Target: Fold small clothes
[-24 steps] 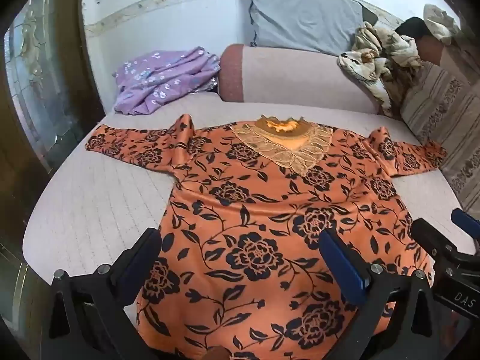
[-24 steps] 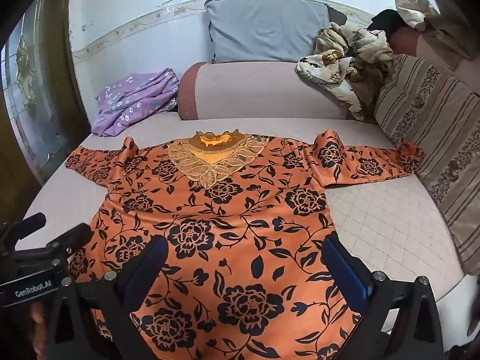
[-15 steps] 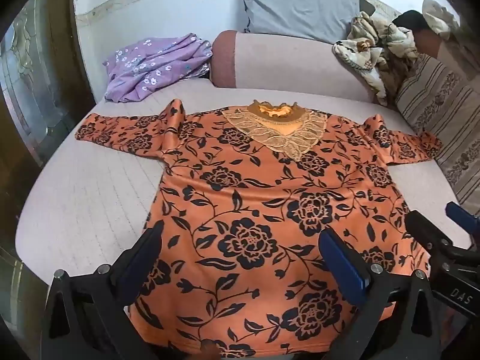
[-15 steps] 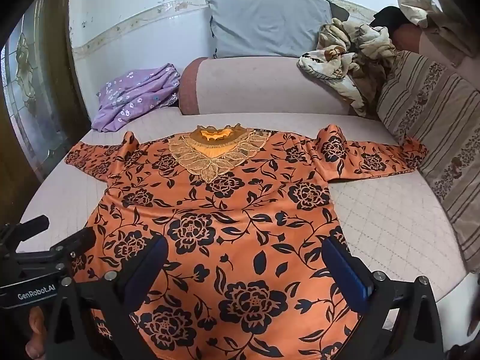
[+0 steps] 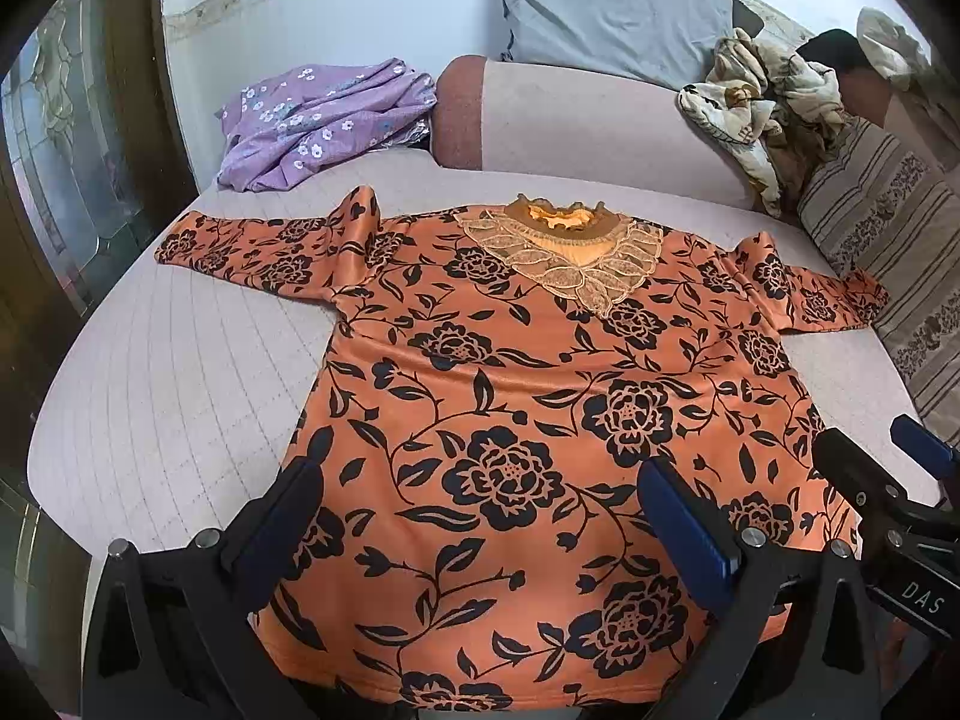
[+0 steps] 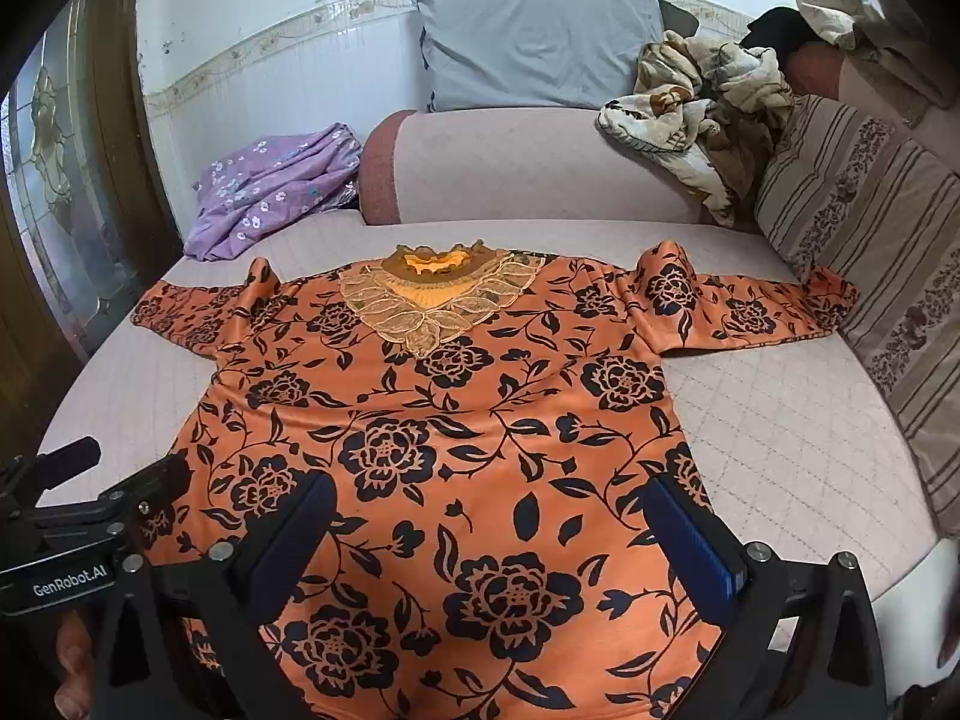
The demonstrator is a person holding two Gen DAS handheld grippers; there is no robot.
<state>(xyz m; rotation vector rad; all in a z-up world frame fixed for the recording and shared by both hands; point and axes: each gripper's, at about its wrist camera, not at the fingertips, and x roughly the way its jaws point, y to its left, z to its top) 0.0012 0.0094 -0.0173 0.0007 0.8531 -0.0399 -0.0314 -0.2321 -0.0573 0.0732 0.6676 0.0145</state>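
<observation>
Orange fabric with black roses fills the scene: the blouse (image 5: 510, 408) lies flat on the pale quilted bed (image 5: 168, 372), sleeves out to both sides. Behind its collar sit a pink bolster (image 5: 576, 120) and a grey pillow (image 5: 612, 12); a lilac floral garment (image 5: 318, 120) lies bunched off its left sleeve, a crumpled blanket (image 5: 762, 108) beyond its right. Left gripper (image 5: 486, 510) and right gripper (image 6: 492, 534) both hang over the hem, jaws spread wide, nothing pinched. Lettering reads "GenRobot.AI" and "DAS".

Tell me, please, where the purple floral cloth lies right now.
In both views the purple floral cloth lies bunched far left, against the wall beside the bolster.
</observation>
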